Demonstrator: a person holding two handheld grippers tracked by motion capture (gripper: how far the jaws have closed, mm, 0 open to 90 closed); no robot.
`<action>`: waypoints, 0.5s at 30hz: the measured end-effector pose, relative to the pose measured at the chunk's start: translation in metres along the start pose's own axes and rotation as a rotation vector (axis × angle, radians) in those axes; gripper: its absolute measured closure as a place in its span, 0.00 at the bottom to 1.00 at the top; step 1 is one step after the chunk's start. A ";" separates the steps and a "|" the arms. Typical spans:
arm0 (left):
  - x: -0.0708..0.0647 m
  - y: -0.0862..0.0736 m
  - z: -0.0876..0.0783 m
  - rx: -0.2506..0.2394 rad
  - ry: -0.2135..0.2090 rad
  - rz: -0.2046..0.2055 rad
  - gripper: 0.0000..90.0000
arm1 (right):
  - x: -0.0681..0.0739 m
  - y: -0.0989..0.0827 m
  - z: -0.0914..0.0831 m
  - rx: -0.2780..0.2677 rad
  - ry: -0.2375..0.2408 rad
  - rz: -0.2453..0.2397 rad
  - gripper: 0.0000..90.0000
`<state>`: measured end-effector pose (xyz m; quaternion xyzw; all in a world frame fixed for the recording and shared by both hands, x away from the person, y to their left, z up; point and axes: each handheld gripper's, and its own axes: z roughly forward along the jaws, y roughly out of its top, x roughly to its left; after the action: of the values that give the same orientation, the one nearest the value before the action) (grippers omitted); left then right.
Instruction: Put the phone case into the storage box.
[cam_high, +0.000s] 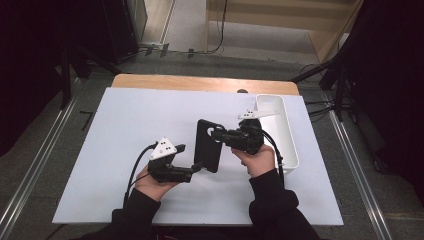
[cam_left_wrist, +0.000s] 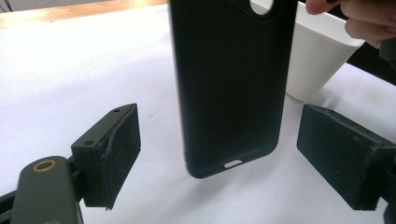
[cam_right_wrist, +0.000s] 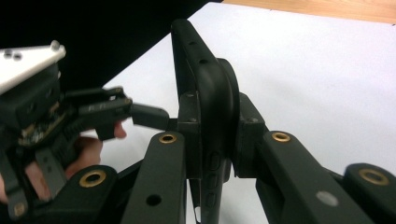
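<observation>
My right gripper (cam_high: 216, 134) clamps the black phone case (cam_high: 207, 145) upright; its lower end hangs between my left gripper's (cam_left_wrist: 219, 154) spread, untouching pads.

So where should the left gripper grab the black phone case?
Probably low down, across the phone case's bottom end near its port slot. The right gripper holds the camera end, so the bottom hangs free between the open left gripper's pads, which can close from both sides.

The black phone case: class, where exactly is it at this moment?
In the high view the black phone case is held above the table's middle, clamped in the right gripper, its lower end between the left gripper's open jaws, left of the white bin.
</observation>
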<state>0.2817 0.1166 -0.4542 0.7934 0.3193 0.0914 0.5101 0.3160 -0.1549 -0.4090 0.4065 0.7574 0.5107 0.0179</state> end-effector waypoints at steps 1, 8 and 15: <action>0.002 0.001 -0.002 -0.004 -0.009 -0.004 0.15 | 0.000 0.000 0.000 0.000 0.000 -0.012 0.84; 0.010 0.006 -0.008 -0.025 -0.059 -0.016 0.18 | 0.001 -0.003 -0.004 0.000 0.040 -0.087 0.84; 0.014 0.011 -0.012 0.001 -0.101 -0.005 0.18 | 0.000 -0.004 -0.006 0.015 0.073 -0.115 0.84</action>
<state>0.2914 0.1304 -0.4414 0.7964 0.2950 0.0497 0.5256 0.3107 -0.1603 -0.4095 0.3434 0.7834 0.5177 0.0165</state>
